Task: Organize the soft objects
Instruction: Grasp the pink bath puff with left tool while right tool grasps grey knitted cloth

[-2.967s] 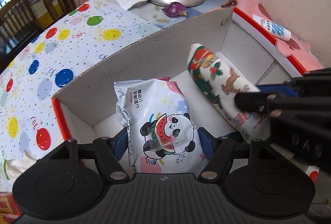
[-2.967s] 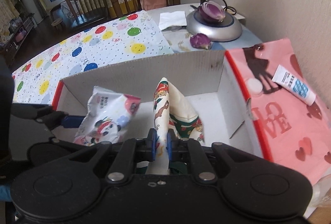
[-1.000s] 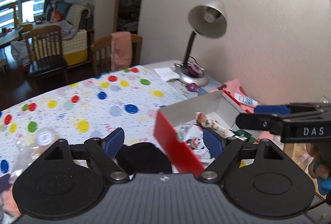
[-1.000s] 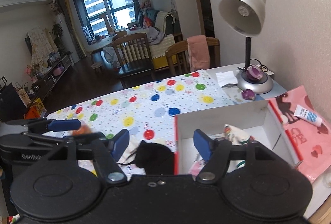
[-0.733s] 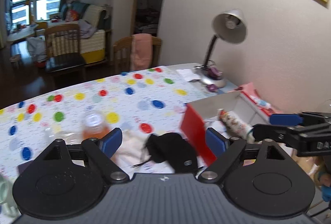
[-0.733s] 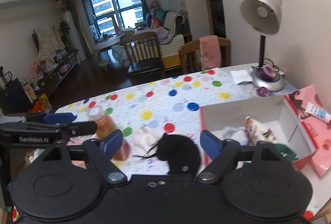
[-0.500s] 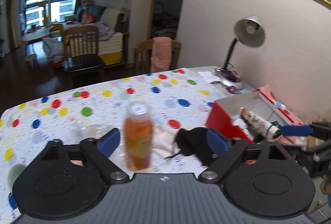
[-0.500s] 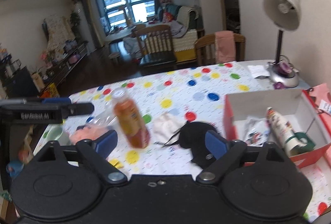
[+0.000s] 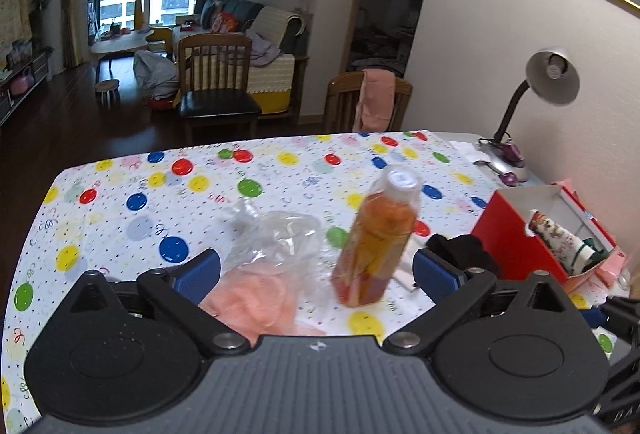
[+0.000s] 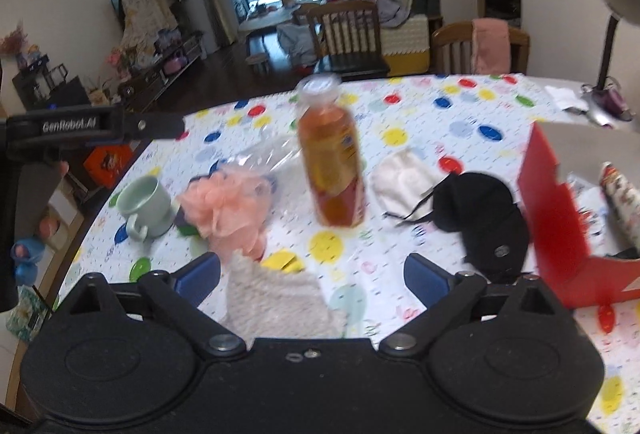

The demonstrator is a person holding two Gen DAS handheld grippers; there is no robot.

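Note:
My left gripper (image 9: 316, 274) is open and empty above the near table edge. A pink mesh sponge (image 9: 256, 300) lies just ahead of it. My right gripper (image 10: 312, 278) is open and empty too, over a beige knitted cloth (image 10: 276, 300). The pink sponge (image 10: 226, 209), a white mask (image 10: 402, 177) and a black mask (image 10: 480, 213) lie on the dotted tablecloth. The red box (image 10: 560, 218) at the right holds a patterned roll (image 9: 556, 238) and a wipes pack (image 10: 582, 189). The left gripper shows in the right wrist view (image 10: 132, 127).
An orange drink bottle (image 10: 332, 157) stands mid-table, also in the left wrist view (image 9: 378, 246). A clear plastic bag (image 9: 272, 234) lies by the sponge. A green mug (image 10: 144, 203) sits at the left. A desk lamp (image 9: 540, 93) and chairs (image 9: 216, 89) stand at the far side.
Both grippers let go of the wipes pack and the patterned roll in the box, opened, pulled back and swung left. The bottle, sponge and masks have come into view.

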